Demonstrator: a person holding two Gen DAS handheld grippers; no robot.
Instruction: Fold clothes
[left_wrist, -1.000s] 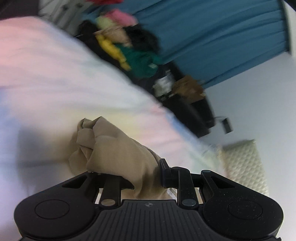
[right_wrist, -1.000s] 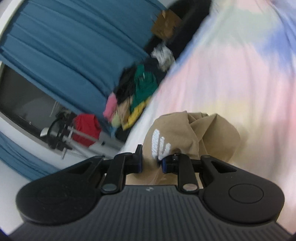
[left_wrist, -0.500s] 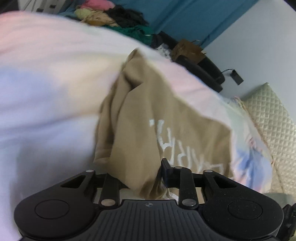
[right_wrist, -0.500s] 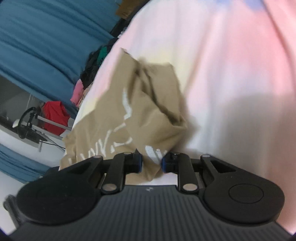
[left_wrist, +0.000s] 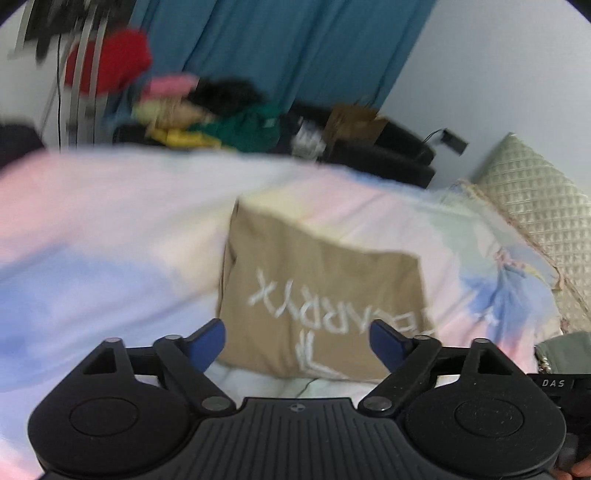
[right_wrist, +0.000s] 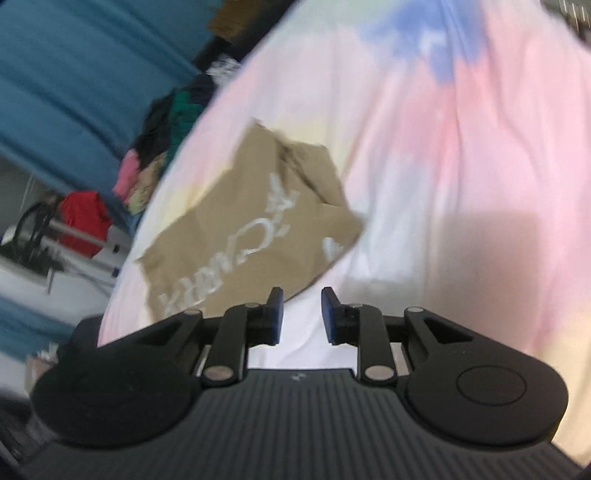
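A tan garment (left_wrist: 317, 291) with white lettering lies folded on the pastel bedspread (left_wrist: 110, 229). My left gripper (left_wrist: 297, 341) hovers at its near edge with the jaws opening wide; the cloth lies beyond and below the blue pads (left_wrist: 208, 343), which do not press on it. In the right wrist view the same tan garment (right_wrist: 251, 221) sits ahead and to the left. My right gripper (right_wrist: 302, 314) is just short of its near corner, jaws opening, with only bedspread showing in the gap.
A heap of mixed clothes (left_wrist: 207, 114) lies past the far edge of the bed, before a blue curtain (left_wrist: 295, 48). A quilted headboard (left_wrist: 543, 206) stands at the right. A red garment (left_wrist: 107, 61) hangs on a rack at far left.
Both grippers held the bunched tan garment, spread it onto the bed and let go. Their jaws have opened and both have drawn back from the cloth.
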